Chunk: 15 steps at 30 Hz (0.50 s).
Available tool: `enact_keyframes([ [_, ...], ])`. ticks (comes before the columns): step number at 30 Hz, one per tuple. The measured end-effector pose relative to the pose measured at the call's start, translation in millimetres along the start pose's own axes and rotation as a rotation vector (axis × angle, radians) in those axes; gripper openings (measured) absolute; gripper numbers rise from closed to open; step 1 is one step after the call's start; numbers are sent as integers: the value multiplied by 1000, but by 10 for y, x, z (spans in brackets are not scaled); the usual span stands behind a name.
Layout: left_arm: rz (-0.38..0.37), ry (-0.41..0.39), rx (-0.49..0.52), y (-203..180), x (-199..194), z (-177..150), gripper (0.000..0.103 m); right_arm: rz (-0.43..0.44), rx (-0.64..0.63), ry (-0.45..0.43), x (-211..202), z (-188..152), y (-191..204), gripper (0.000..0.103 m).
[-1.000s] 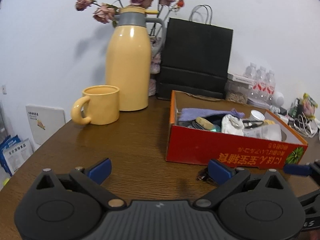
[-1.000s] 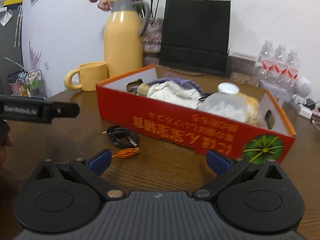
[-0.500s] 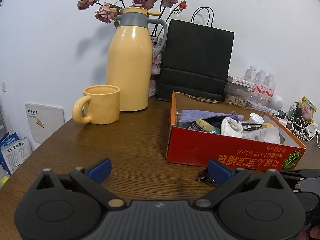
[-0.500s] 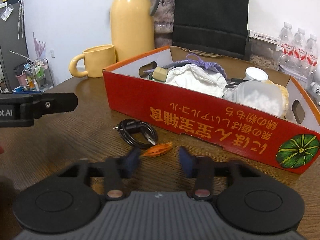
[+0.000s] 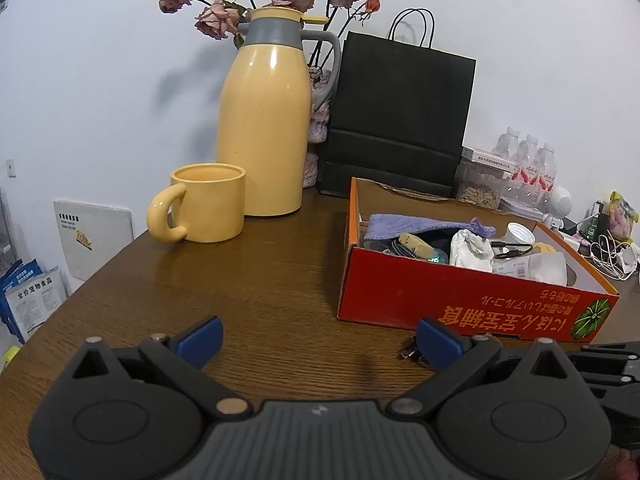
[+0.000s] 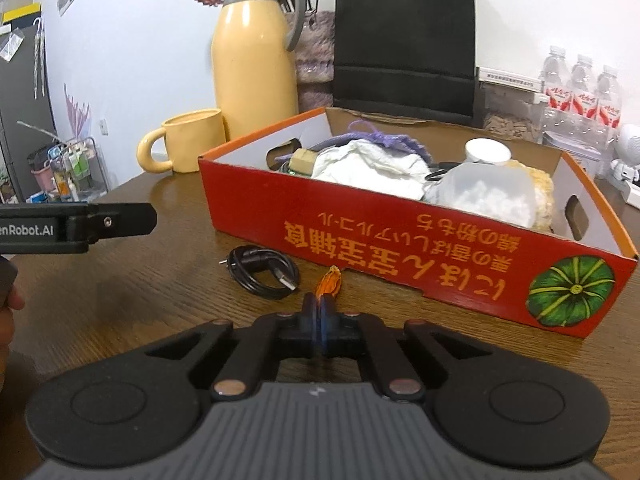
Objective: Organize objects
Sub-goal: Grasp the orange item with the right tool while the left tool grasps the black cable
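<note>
Pick-up step: my right gripper jaws have just been closing and now pinch the near end of the orange wrapper on the table before the red box, left gripper gaping idle, next I'd lift it over the box's near wall

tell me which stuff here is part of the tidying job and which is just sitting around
Part of the job:
- small orange object, pinched in the shut right gripper
- coiled black cable, loose on the table
- red box, already holding odds and ends
- left gripper, open and empty

Just sitting around:
- yellow jug
- yellow mug
- black paper bag
- water bottles
</note>
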<state>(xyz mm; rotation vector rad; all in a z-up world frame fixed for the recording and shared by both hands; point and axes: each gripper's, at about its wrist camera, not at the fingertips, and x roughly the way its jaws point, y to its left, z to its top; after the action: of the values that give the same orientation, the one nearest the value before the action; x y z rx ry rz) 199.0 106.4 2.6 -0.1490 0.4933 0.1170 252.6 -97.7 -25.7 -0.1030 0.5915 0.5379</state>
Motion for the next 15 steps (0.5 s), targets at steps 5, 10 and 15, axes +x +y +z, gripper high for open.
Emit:
enact_keyframes([
  [5, 3, 18, 11, -36, 53, -3, 103, -6, 20, -32, -102, -11, -81, 2],
  [10, -29, 47, 58, -204, 152, -11, 103, -14, 30, -65, -218, -28, -173, 2],
  [15, -53, 97, 170, -612, 330, -63, 103, -27, 38, -96, -342, -59, -281, 3],
])
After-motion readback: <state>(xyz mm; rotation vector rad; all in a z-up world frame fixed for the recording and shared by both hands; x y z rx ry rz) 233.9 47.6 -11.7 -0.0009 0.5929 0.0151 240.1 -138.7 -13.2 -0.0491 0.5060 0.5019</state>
